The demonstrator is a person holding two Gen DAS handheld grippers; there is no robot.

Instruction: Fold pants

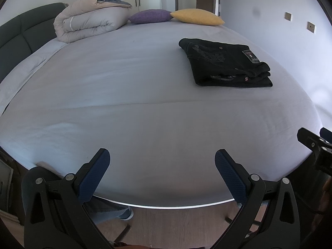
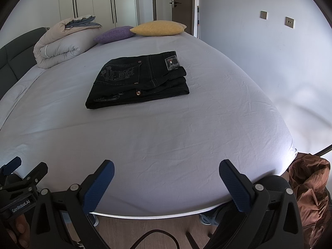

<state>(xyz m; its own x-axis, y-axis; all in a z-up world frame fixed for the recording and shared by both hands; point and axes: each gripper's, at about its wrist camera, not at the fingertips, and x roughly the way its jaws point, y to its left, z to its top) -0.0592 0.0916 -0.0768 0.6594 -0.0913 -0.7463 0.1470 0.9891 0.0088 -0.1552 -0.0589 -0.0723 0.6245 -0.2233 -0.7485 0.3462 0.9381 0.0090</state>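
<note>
Left wrist view
Left gripper (image 1: 161, 166): hovering above the near edge of the bed; fingers (image 1: 94, 174) spreading wide apart, gripping nothing.
Right gripper (image 1: 315, 145): showing only partly at the right rim, over the bed's near corner; not possible to tell its opening from here.
Pants (image 1: 225, 62): lying folded into a compact black stack on the right half of the bed, well apart from both grippers; label patch facing up near the right end; layered edges facing the camera.
Bed (image 1: 134, 108): stretching across most of the frame under a pale sheet; dark headboard (image 1: 25, 31) running along the left.
Duvet (image 1: 89, 20): sitting rolled at the far left of the bed, beside the headboard.
Purple cushion (image 1: 149, 16): resting at the far edge, just beside the duvet.
Yellow cushion (image 1: 197, 16): touching the purple cushion on its right.

Right wrist view
Right gripper (image 2: 166, 176): hanging over the near edge of the bed; fingers (image 2: 234, 184) standing wide open, holding nothing.
Left gripper (image 2: 22, 174): peeking in at the lower left; too little showing to tell its opening here.
Pants (image 2: 137, 78): sitting folded near the middle of the bed, embroidered pocket facing up, well apart from the fingers.
Bed (image 2: 166, 141): lying lightly wrinkled near the front.
Duvet (image 2: 62, 41), purple cushion (image 2: 114, 34), yellow cushion (image 2: 157, 28): lining the far side.
Brown garment (image 2: 311, 186): bunching beside the bed's right corner.
</note>
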